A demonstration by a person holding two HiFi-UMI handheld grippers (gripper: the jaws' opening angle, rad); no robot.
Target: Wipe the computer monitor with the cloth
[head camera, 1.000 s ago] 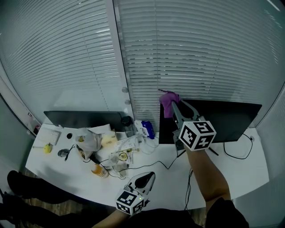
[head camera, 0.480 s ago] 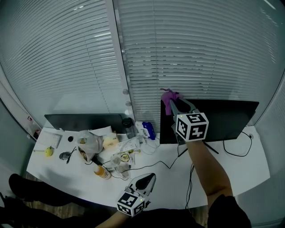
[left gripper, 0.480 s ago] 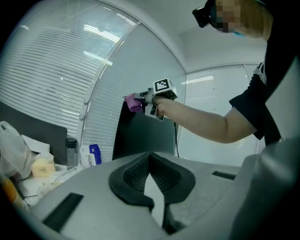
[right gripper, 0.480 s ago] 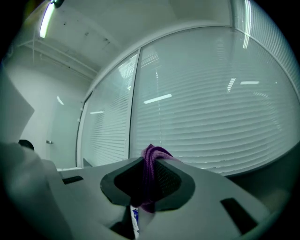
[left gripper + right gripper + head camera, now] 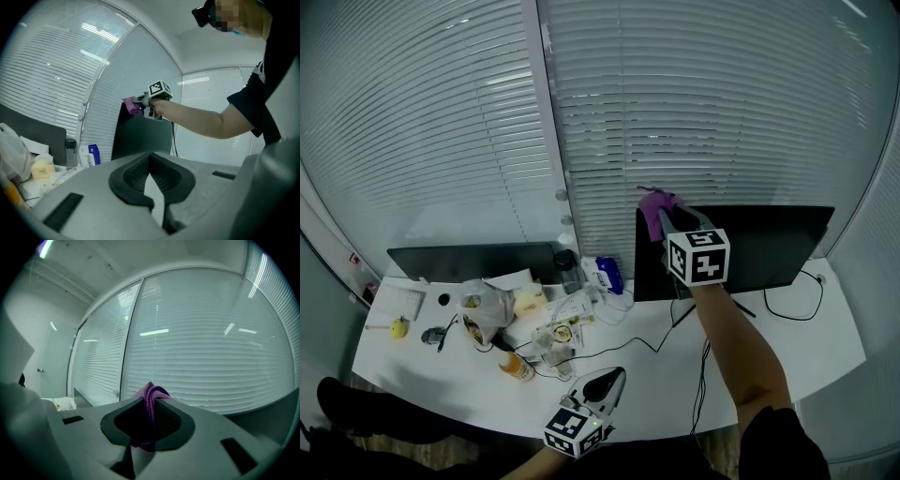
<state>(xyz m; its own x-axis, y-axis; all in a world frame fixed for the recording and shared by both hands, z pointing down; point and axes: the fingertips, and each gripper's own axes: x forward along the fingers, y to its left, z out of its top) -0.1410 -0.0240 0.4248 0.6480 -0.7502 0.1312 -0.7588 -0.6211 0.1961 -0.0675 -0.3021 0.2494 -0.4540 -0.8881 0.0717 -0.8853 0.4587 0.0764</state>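
Head view high over the near edge of the desk (image 5: 787, 349), steeply down toward the blinds (image 5: 694, 112), left gripper view low at that edge, facing the monitor (image 5: 140, 138), right gripper view close behind the cloth (image 5: 149, 401), facing the blinds, monitor shared by the first two.

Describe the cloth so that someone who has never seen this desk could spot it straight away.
Start at the white desk below the blinds and find the right-hand monitor of the two dark ones. At that monitor's top left corner is the cloth, pinched in the right claw. It is the only purple thing in view.
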